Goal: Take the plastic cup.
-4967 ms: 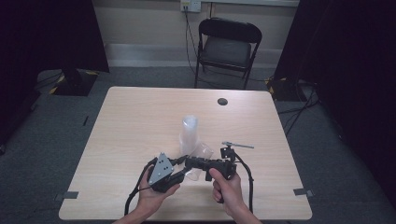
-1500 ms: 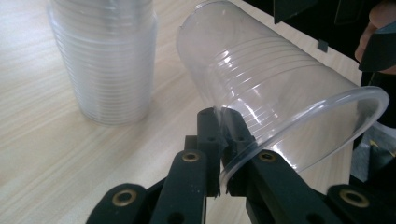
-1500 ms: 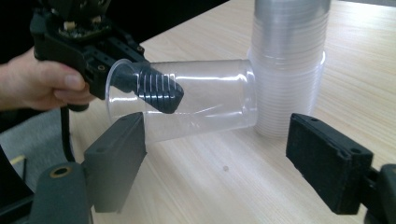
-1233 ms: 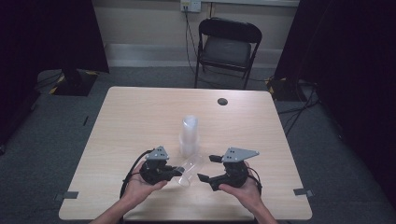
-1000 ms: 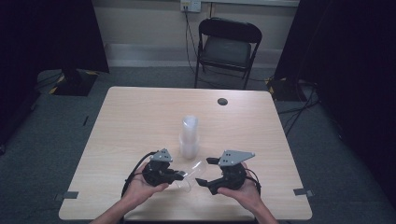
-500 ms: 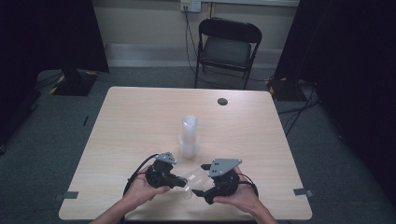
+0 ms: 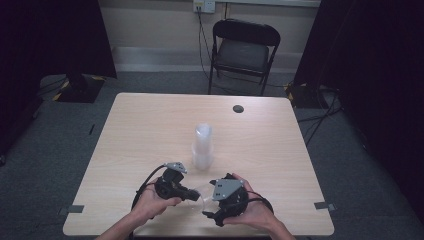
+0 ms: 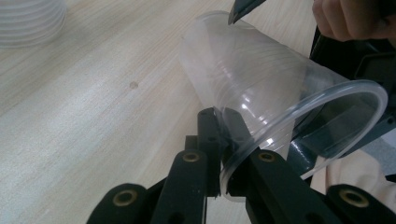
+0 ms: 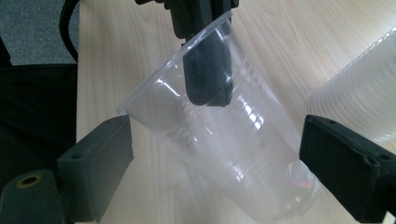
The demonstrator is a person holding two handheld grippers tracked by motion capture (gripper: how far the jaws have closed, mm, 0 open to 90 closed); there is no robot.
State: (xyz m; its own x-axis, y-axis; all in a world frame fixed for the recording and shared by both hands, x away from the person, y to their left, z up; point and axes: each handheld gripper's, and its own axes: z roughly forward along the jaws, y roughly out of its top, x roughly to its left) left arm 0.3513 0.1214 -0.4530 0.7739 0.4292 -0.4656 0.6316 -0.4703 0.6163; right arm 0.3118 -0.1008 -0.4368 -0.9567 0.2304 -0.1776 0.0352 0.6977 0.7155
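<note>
High view: a person's two hands hold a tool each at the near edge of the desk (image 7: 150,125), a clear cup between them.
Clear cup (image 8: 261,88): a single transparent plastic cup, tipped on its side above the desk near the near edge; nothing is inside it except one jaw of the left tool.
Left tool (image 8: 223,140): pinched tight on the cup's rim, one jaw inside the mouth and one outside the wall.
Right tool (image 9: 219,158): jaws spread wide, one on each side of the cup's body near its base, neither pad pressing on it; they have just been opening.
Stack of cups (image 7: 202,146): upright, nested clear cups at the desk's middle, just beyond the two tools and apart from them.
Stack contents: how many cups are nested cannot be counted; the ribs blur together.
Dark disc (image 7: 238,108): small round thing on the far right part of the desk, too small to identify.
Chair (image 7: 242,50): black folding chair beyond the far edge, seat bare.
Cut off: the forearms leave the high view at its bottom edge; in the left gripper view the stack shows as a corner at the top left.
</note>
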